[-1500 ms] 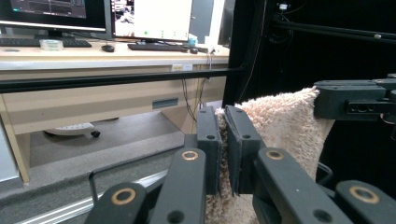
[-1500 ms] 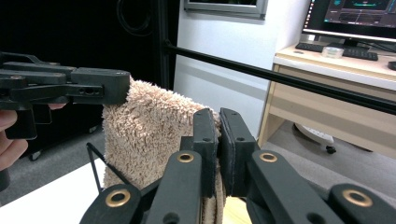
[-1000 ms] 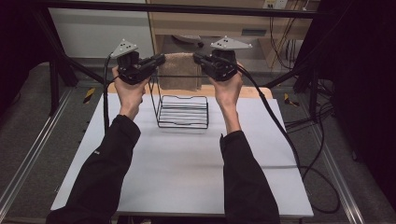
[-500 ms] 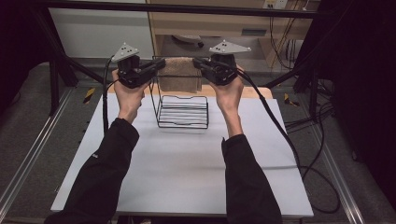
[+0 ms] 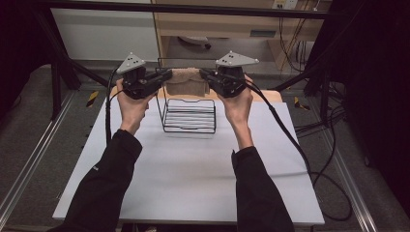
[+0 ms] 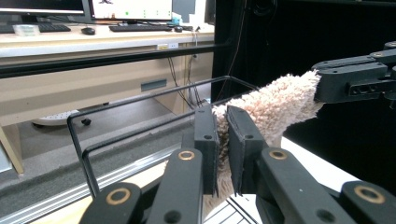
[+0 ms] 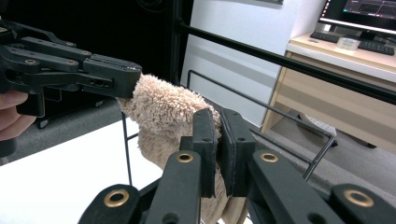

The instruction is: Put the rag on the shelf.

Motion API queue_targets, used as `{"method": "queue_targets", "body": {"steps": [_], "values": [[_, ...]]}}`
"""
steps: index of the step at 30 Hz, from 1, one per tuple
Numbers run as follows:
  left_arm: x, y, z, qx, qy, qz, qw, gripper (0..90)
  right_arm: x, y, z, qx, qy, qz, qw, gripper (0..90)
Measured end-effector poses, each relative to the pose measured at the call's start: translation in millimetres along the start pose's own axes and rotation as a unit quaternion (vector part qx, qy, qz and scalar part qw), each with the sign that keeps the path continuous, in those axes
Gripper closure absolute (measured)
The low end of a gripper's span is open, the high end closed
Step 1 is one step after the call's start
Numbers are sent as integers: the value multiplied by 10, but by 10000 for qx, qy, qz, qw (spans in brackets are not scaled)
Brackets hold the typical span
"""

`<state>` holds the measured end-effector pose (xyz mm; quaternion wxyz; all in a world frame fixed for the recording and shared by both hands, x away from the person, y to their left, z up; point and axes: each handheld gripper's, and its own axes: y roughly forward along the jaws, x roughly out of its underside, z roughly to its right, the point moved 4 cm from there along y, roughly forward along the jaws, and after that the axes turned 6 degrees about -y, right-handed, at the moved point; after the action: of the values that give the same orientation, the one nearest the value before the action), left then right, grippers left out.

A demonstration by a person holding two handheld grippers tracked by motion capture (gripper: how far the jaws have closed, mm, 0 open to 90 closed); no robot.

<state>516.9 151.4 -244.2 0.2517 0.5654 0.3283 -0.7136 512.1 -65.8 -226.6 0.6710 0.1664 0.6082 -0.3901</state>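
White tabletop [image 5: 183, 179] fills the foreground, a desk with monitors beyond it. Both pairs of jaws pinch a fuzzy tan towel [image 5: 186, 82] — the left gripper [image 5: 162, 77] clamps one end, the right gripper [image 5: 207, 76] the other, each closed narrow on the fabric. Stretched between them, the towel hangs above the back edge of a black wire rack [image 5: 189, 116] — the rack stands on the tabletop, between the person's forearms.
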Motion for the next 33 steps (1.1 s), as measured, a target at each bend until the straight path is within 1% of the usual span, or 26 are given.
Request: {"method": "queue_targets", "body": {"steps": [1,3,4,6,7,10,12,14,16,19,21,23,26,33], "values": [[3,-13,0,-27,52,-15,10000,819,14,-4,-4,-22,-10,-9,10000,855],[5,-31,8,-27,75,-44,10000,812,43,-11,-12,-62,9,-26,10000,855],[6,-34,13,18,45,-72,10000,808,57,-11,-15,-77,6,-47,10000,855],[-8,-56,10,4,15,-119,9999,786,82,-9,-15,-93,7,-66,9999,855],[-19,-67,14,32,-29,-126,9999,772,92,-11,-17,-109,4,-74,9999,855],[-90,-125,1,35,-129,-77,9999,720,116,-16,-26,-132,-11,-93,9999,855],[-151,-160,-11,45,-229,-28,9997,720,134,-15,-31,-155,-13,-114,9998,854],[-207,-175,-14,10,-316,-48,9995,735,151,-14,-35,-183,-10,-126,9998,854],[-248,-159,-8,-29,-378,-134,9992,763,165,-10,-43,-196,-20,-133,9997,854],[-290,-86,12,-103,-345,-304,9989,807,186,-9,-54,-220,-35,-153,9996,853],[-306,-30,13,-133,-373,-413,9984,841,199,-11,-53,-244,-29,-155,9996,853],[-302,16,15,-139,-401,-557,9975,856,211,-11,-50,-264,-10,-161,9995,852],[-271,41,35,-126,-323,-714,9968,880,217,-9,-53,-271,-34,-160,9995,850],[-190,-6,60,-41,-254,-868,9959,893,225,-9,-59,-290,-27,-203,9994,844]]}}
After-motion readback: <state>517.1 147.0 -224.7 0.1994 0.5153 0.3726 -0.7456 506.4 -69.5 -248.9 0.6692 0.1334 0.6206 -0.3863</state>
